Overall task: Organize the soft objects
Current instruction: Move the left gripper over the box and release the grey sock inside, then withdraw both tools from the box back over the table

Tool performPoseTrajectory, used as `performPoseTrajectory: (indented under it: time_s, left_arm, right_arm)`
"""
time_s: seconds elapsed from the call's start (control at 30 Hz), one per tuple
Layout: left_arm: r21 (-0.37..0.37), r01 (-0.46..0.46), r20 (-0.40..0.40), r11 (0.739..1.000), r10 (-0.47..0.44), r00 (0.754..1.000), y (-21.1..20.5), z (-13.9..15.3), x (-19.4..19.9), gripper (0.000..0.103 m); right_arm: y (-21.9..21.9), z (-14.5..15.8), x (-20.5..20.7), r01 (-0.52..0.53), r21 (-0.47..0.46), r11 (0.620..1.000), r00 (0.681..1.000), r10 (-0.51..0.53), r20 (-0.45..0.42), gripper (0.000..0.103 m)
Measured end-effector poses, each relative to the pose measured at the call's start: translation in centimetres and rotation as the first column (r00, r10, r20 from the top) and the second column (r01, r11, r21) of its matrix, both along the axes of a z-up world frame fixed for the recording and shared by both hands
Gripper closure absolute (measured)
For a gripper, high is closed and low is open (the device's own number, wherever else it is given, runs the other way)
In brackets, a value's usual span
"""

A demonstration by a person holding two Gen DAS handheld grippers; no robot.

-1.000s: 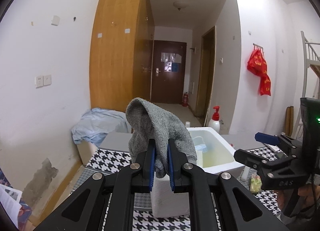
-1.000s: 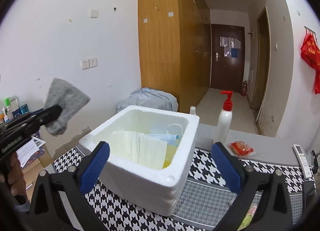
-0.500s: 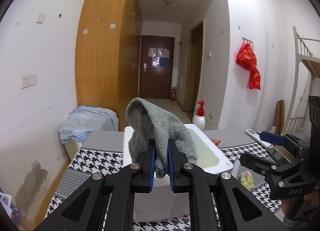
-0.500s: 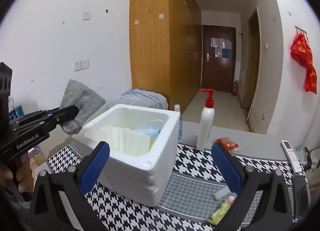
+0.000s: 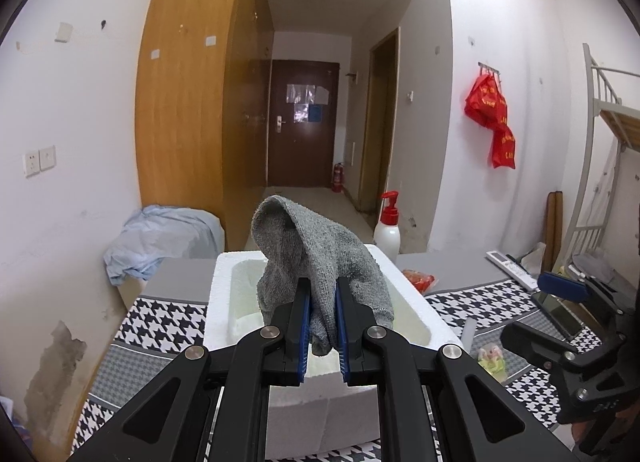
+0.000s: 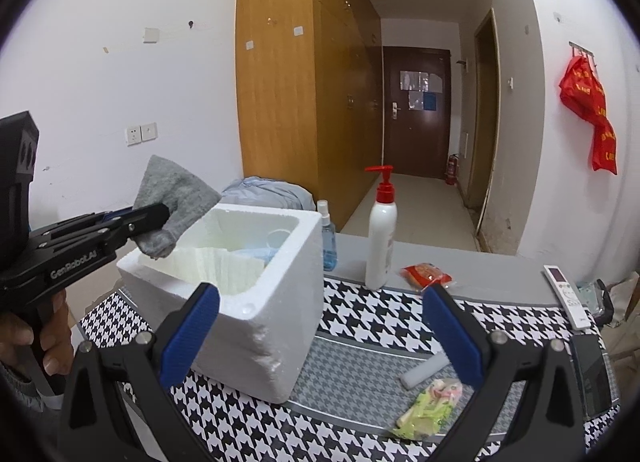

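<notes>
My left gripper (image 5: 321,304) is clamped on a grey knitted sock (image 5: 316,258), held above the near rim of the open white foam box (image 6: 256,322); the sock hides most of the box interior. My right gripper (image 6: 320,336) stands wide apart, holding nothing. Inside the box, pale yellow folded cloths (image 6: 218,264) show partly; items behind are indistinct.

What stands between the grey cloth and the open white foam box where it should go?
Nothing visible. The left hand-held gripper holds the grey cloth at the foam box rim; the box is open, with masks low inside.
</notes>
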State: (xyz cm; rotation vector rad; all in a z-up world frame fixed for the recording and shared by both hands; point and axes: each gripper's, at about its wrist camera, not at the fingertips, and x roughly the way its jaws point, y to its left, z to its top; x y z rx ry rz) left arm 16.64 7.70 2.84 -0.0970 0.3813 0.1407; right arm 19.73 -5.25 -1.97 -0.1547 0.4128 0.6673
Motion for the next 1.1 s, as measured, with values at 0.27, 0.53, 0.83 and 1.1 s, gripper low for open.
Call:
performPoseTrajectory:
  time_s: [0.27, 0.53, 0.83, 1.1]
  left_arm:
    - [-0.014, 0.02, -0.033, 1.0, -0.021, 0.999, 0.1, -0.5, 1.8, 0.091]
    - [-0.015, 0.041, -0.066, 0.999, -0.041, 0.997, 0.1, -1.0, 3.3, 0.086]
    - [-0.006, 0.024, -0.009, 1.0, -0.024, 1.0, -0.3, -0.6, 1.9, 0.022]
    - [0.0, -0.013, 0.042, 1.0, 0.013, 0.999, -0.7, -0.1, 0.0, 0.004]
  right_arm:
    - [-0.7, -0.3, 0.3, 0.037, -0.001, 0.999, 0.999, -0.037, -0.007, 0.0]
    - [-1.2, -0.6, 0.8, 0.08, -0.001, 0.997, 0.997, -0.08, -0.016, 0.0]
    - [-1.6, -0.6, 0.6, 0.094, 0.0, 0.996, 0.995, -0.094, -0.015, 0.0]
    - [-2.2, -0.4, -0.1, 0.104, -0.002, 0.995, 0.995, -0.104, -0.007, 0.0]
